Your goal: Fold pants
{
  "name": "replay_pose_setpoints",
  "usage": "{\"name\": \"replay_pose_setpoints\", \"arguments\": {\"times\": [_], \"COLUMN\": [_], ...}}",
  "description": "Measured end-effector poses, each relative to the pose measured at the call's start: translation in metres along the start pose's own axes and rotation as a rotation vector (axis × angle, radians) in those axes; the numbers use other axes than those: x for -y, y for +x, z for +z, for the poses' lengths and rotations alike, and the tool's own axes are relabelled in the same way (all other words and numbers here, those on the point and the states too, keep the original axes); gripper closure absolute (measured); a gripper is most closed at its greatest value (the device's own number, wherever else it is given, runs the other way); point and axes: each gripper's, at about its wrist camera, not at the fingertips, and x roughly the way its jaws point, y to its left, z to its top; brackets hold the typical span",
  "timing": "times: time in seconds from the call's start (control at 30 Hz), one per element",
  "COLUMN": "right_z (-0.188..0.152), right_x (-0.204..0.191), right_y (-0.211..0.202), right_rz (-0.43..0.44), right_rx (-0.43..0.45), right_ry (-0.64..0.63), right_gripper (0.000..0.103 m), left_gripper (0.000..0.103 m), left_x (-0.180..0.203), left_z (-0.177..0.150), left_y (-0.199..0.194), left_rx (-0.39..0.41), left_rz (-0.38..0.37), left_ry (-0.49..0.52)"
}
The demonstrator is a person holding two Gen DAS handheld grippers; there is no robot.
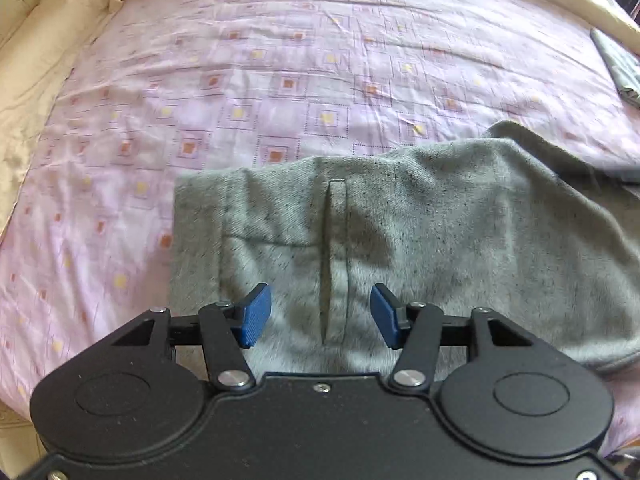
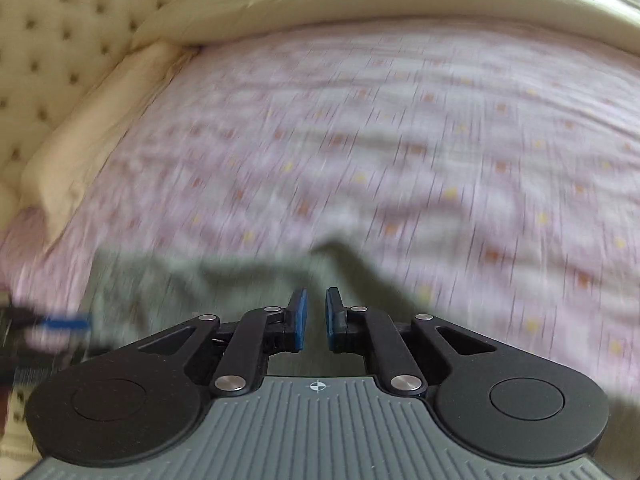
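The pants are grey, kind of fuzzy fabric with dark flecks, lying on the bed on a pink sheet with little orange and yellow squares. From my left camera I can see a long vertical slit or seam running up the middle, plus a stitched line off to its left. The top edge looks folded over and a bit lumpy.

The left view is sharp and also catches a second folded grey cloth way over at the bed's right edge. The right view is heavily blurred; it shows the tufted cream headboard and a cream pillow, and the pants there are just a greenish-grey smear.

My left tool hangs over the pants with jaws spread about halfway, that slit right between the blue pads, nothing gripped. My right tool has jaws almost together with a thin gap, nothing in it, over the pants' far edge.
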Motion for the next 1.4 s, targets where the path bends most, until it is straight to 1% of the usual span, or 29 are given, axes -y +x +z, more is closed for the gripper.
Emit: {"name": "replay_pose_setpoints", "arguments": {"times": [0.07, 0.1, 0.13, 0.2, 0.27, 0.3, 0.33, 0.37, 0.4, 0.47, 0.53, 0.63, 0.67, 0.7, 0.73, 0.77, 0.8, 0.83, 0.9, 0.93, 1.0, 1.1, 1.13, 1.2, 1.3, 1.33, 1.4], "right_z": [-0.031, -0.05, -0.068, -0.107, -0.128, -0.13, -0.13, -0.128, -0.124, -0.111, -0.094, -0.06, -0.051, -0.037, -0.03, -0.023, -0.013, -0.005, 0.008, 0.011, 0.02, 0.032, 0.035, 0.041, 0.048, 0.048, 0.038], "right_x": [-0.005, -0.007, -0.011, -0.022, -0.033, -0.035, -0.035, -0.033, -0.031, -0.028, -0.026, -0.019, -0.016, -0.011, -0.008, -0.006, -0.007, -0.007, -0.011, -0.014, -0.016, -0.015, -0.011, -0.002, 0.011, 0.013, 0.012], "right_y": [-0.003, -0.004, -0.004, -0.003, -0.017, -0.02, -0.024, -0.03, -0.036, -0.042, -0.046, -0.043, -0.042, -0.041, -0.039, -0.037, -0.032, -0.028, -0.017, -0.013, 0.002, 0.035, 0.044, 0.059, 0.056, 0.048, 0.03], "right_rz": [-0.005, -0.008, -0.014, -0.021, -0.012, -0.014, -0.011, -0.011, -0.02, -0.057, -0.092, -0.118, -0.123, -0.127, -0.127, -0.126, -0.127, -0.127, -0.122, -0.114, -0.101, -0.119, -0.145, -0.232, -0.314, -0.311, -0.276], "right_rx": [-0.075, -0.12, -0.174, -0.315, -0.293, -0.304, -0.304, -0.267, -0.212, -0.13, -0.055, 0.015, 0.031, 0.044, 0.052, 0.061, 0.068, 0.07, 0.072, 0.071, 0.061, 0.023, 0.011, 0.002, 0.04, 0.065, 0.101], "right_ry": [0.001, 0.002, -0.01, -0.05, -0.088, -0.085, -0.05, -0.014, 0.014, 0.047, 0.067, 0.062, 0.053, 0.041, 0.027, 0.012, -0.005, -0.02, -0.044, -0.05, -0.061, -0.067, -0.063, -0.046, 0.007, 0.026, 0.057], "right_gripper": [0.094, 0.094, 0.094, 0.095, 0.095, 0.095, 0.095, 0.095, 0.094, 0.094, 0.094, 0.094, 0.094, 0.094, 0.094, 0.094, 0.094, 0.094, 0.094, 0.094, 0.094, 0.094, 0.094, 0.094, 0.094, 0.094, 0.094], "left_gripper": [0.043, 0.038, 0.033, 0.03, 0.035, 0.04, 0.041, 0.041, 0.041, 0.039, 0.039, 0.039, 0.039, 0.037, 0.037, 0.033, 0.033, 0.033, 0.033, 0.033, 0.032, 0.031, 0.031, 0.031, 0.031, 0.032, 0.032], "left_x": [0.0, -0.004, -0.008, -0.02, -0.023, -0.021, -0.017, -0.011, -0.004, 0.013, 0.031, 0.044, 0.042, 0.035, 0.028, 0.017, 0.004, -0.006, -0.005, -0.002, -0.003, -0.003, -0.002, -0.002, -0.005, -0.005, -0.005], "left_z": [-0.003, -0.006, -0.01, -0.017, -0.014, -0.01, -0.007, -0.002, 0.004, 0.018, 0.037, 0.059, 0.062, 0.064, 0.061, 0.054, 0.042, 0.034, 0.029, 0.028, 0.03, 0.029, 0.03, 0.03, 0.032, 0.032, 0.03], "left_y": [0.011, 0.018, 0.023, 0.024, 0.017, 0.01, 0.003, -0.004, -0.009, -0.013, -0.005, 0.01, 0.016, 0.025, 0.036, 0.049, 0.057, 0.054, 0.048, 0.046, 0.048, 0.05, 0.05, 0.05, 0.048, 0.045, 0.036], "left_rx": [-0.017, -0.036, -0.049, -0.06, -0.074, -0.063, -0.04, -0.011, 0.016, 0.063, 0.077, 0.098, 0.092, 0.072, 0.033, -0.02, -0.027, 0.019, 0.02, 0.014, 0.01, 0.012, 0.012, 0.008, -0.001, -0.002, 0.007], "left_rz": [0.023, 0.035, 0.035, 0.018, 0.014, 0.012, 0.007, -0.011, -0.032, -0.071, -0.103, -0.093, -0.078, -0.041, 0.026, 0.087, 0.039, -0.007, -0.003, 0.005, 0.006, 0.005, 0.006, -0.002, -0.021, -0.025, -0.023], "left_ry": [0.018, 0.021, 0.015, -0.031, -0.063, -0.069, -0.066, -0.055, -0.041, -0.011, 0.017, -0.005, -0.026, -0.049, -0.061, -0.061, -0.075, -0.084, -0.028, -0.023, -0.047, -0.058, -0.051, -0.049, -0.057, -0.061, -0.069]}}
